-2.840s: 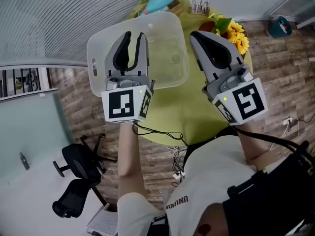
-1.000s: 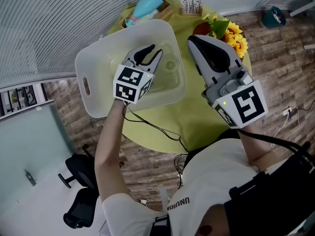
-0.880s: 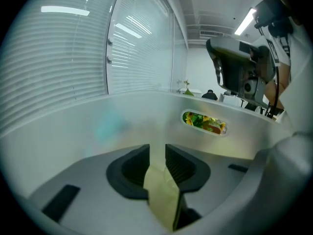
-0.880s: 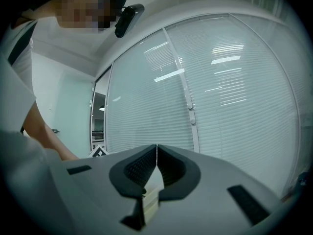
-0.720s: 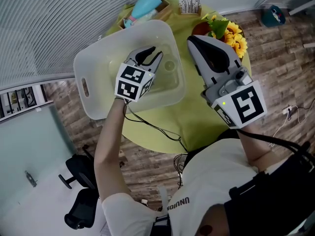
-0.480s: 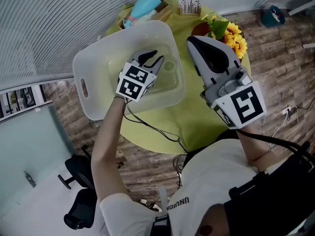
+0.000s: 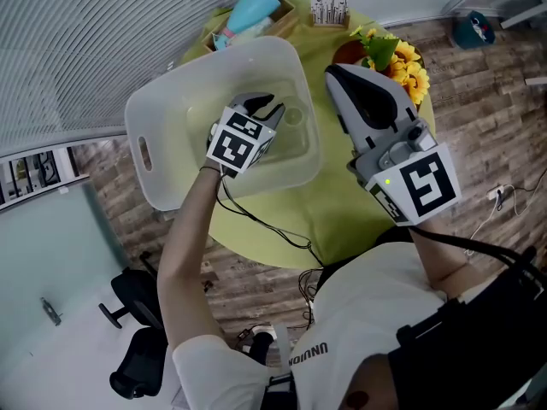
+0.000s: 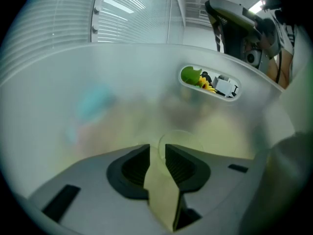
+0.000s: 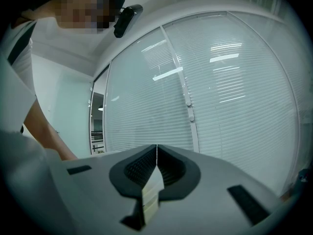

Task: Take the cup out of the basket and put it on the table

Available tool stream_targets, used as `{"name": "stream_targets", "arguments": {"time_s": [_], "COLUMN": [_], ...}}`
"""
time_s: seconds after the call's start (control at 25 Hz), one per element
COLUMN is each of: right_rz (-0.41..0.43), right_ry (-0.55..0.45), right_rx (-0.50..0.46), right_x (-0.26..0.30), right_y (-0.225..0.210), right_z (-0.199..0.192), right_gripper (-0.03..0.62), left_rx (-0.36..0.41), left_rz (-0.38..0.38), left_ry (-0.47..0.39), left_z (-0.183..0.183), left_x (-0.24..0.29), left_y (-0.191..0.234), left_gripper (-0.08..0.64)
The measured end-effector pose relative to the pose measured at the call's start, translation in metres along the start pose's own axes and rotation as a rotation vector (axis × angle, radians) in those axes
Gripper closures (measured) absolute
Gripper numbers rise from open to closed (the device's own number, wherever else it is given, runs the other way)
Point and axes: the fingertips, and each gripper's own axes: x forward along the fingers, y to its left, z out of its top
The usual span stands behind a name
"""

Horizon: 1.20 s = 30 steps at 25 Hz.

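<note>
Basket [image 7: 158, 101] – 1 cup [image 7: 295, 116], left gripper [image 7: 267, 106] inside

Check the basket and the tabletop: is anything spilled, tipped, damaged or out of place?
Nothing stands out. The clear cup stands upright inside the basket, the sunflowers sit at the green table's far edge, and no spill or damage shows.

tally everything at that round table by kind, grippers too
basket: 1
cup: 1
sunflower bunch: 1
box: 1
card stand: 1
grippers: 2, left and right
total: 7
</note>
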Motion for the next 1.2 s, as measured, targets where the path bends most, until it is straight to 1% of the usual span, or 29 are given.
{"name": "stream_targets", "arguments": {"time_s": [0.16, 0.64, 0.76, 1.2], "right_rz": [-0.002, -0.013, -0.019, -0.019], "right_ry": [-0.005, -0.008, -0.008, -0.022], "right_rx": [0.004, 0.010, 0.011, 0.024], "right_x": [-0.001, -0.003, -0.003, -0.004], "right_y": [0.000, -0.002, -0.003, -0.001], "right_z": [0.001, 0.002, 0.001, 0.004], "right_gripper": [0.572, 0.572, 0.572, 0.572], "left_rx": [-0.034, -0.063, -0.051, -0.026], "left_rz": [-0.011, -0.013, -0.008, -0.003], "left_ry": [0.025, 0.058, 0.087, 0.113], "left_z": [-0.004, -0.009, -0.013, -0.015], "left_x": [0.004, 0.010, 0.013, 0.012], "left_y": [-0.002, -0.005, -0.005, -0.008], "left_gripper": [0.451, 0.495, 0.520, 0.523]}}
